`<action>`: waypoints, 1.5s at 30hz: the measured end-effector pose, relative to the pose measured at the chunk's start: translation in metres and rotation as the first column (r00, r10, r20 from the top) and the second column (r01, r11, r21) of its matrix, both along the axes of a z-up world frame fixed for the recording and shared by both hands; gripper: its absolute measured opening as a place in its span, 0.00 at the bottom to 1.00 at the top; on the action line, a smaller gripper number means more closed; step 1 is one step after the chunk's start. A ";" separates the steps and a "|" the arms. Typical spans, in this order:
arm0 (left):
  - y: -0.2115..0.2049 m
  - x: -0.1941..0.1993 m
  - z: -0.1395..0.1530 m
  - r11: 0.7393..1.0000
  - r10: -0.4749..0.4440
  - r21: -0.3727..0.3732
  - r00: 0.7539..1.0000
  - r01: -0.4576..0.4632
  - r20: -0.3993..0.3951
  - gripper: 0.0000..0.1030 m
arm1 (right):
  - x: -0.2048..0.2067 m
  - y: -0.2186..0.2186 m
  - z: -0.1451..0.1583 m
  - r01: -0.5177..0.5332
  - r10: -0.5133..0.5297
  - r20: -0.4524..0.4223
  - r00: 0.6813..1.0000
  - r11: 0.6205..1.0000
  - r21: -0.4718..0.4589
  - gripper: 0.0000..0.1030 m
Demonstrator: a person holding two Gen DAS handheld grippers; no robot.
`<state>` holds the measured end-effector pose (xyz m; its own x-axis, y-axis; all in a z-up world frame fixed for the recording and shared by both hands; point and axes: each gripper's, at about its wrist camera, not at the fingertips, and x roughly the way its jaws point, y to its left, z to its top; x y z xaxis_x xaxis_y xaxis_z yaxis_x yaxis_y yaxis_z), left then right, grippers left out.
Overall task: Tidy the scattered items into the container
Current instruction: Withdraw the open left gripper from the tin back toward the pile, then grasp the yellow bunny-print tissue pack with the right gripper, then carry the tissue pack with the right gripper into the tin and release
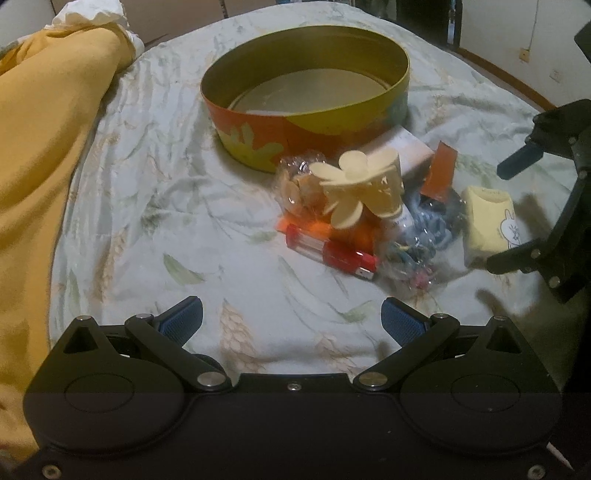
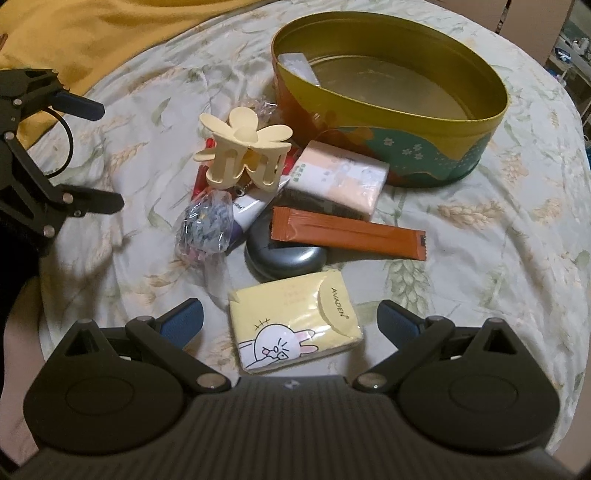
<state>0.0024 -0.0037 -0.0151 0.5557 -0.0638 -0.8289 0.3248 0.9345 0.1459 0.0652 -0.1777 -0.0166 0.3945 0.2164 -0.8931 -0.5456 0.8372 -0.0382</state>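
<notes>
A round tin (image 1: 258,129) (image 2: 424,147) stands on the bed with one white sachet (image 2: 295,62) inside. In front of it lies a pile: a cream flower hair claw (image 1: 354,184) (image 2: 243,155), a pink tissue pack (image 2: 340,177), an orange sachet (image 2: 343,232), a grey oval case (image 2: 284,258), a clear bag of hair ties (image 2: 207,225) and a red item (image 1: 328,251). My right gripper (image 2: 290,314) (image 1: 506,214) is open around a yellow rabbit tissue pack (image 2: 295,325) (image 1: 491,225), not touching it. Open and holding nothing, my left gripper (image 1: 291,310) (image 2: 105,155) hovers left of the pile.
A yellow blanket (image 1: 48,147) (image 2: 92,33) is bunched along the left of the floral sheet (image 1: 166,221). A black ring (image 2: 68,144) lies by the left gripper. A clear bag of snacks (image 1: 295,181) sits at the pile's left edge.
</notes>
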 end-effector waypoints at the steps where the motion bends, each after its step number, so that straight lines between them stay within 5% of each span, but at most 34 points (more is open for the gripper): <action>1: 0.000 -0.001 -0.002 1.000 0.002 -0.005 1.000 -0.002 -0.005 1.00 | 0.001 0.000 -0.001 0.002 -0.002 -0.001 1.000 1.000 -0.001 1.00; 8: 0.017 0.002 -0.008 0.995 0.081 -0.064 0.996 -0.083 -0.040 1.00 | 0.005 -0.003 -0.003 0.019 -0.019 -0.025 1.000 0.999 0.031 0.98; 15: 0.022 0.003 -0.010 0.992 0.098 -0.077 0.994 -0.102 -0.045 1.00 | 0.008 -0.002 -0.010 0.028 -0.025 -0.087 0.996 0.999 0.024 0.75; 20: 0.017 0.001 -0.012 0.994 0.083 -0.063 0.996 -0.085 -0.036 1.00 | 0.003 -0.004 -0.005 0.038 -0.034 -0.078 0.996 0.998 0.047 0.67; 45: 0.010 -0.001 -0.017 0.997 0.059 -0.042 0.998 -0.060 -0.031 0.99 | -0.013 -0.048 0.046 0.236 -0.232 -0.046 0.972 0.966 0.107 0.66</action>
